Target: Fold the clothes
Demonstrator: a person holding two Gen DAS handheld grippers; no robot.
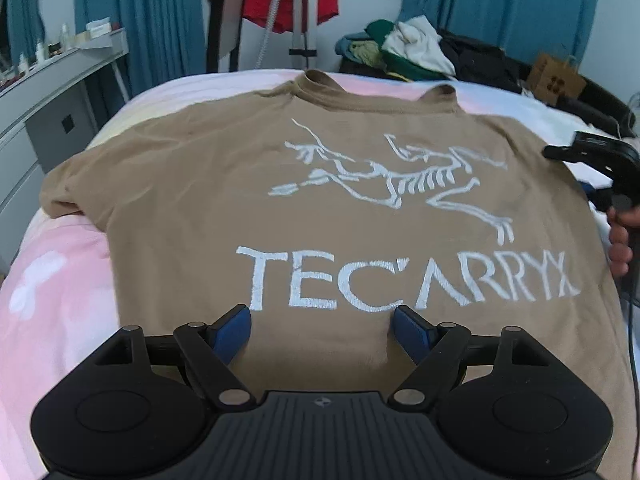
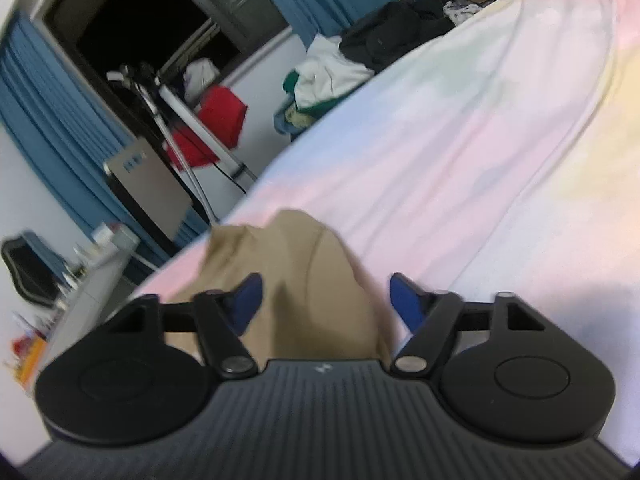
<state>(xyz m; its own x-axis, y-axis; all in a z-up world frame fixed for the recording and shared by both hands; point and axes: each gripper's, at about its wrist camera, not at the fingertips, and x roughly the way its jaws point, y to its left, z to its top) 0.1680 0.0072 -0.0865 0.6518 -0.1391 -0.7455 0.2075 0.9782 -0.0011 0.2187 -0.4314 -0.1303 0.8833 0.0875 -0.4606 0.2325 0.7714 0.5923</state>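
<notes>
Left wrist view, from its left edge across: a grey dresser (image 1: pixel 60 92) with small bottles on top stands far off to the left of the left gripper (image 1: pixel 322 322), and blue curtains (image 1: pixel 160 20) hang behind it. A bed (image 1: pixel 60 280) with a pink and white cover fills the ground to the gripper's left and ahead. A tan T-shirt (image 1: pixel 200 220) lies spread flat on that cover, its collar at the far end and its hem end under the gripper. White lettering and a white skeleton figure (image 1: pixel 400 176) run across the shirt just ahead of the blue fingertips (image 1: pixel 236 328). The left gripper's jaws stand wide apart with only flat cloth between them, gripping nothing. Straight ahead beyond the bed something red (image 1: pixel 292 4) hangs on a stand, and to the right of it sits a heap of clothes (image 1: pixel 404 52). At the far right the right gripper (image 1: pixel 592 156) shows side-on at the shirt's edge, with a hand (image 1: pixel 620 240) on its handle.

Right wrist view, left to right: the dresser and blue curtains sit far to the left, blurred. One tan sleeve or corner of the T-shirt (image 2: pixel 296 280) rises between the right gripper (image 2: pixel 326 300)'s fingers, which stand wide open and apart from the cloth. To the right, the pastel bed cover (image 2: pixel 480 160) stretches away.
</notes>
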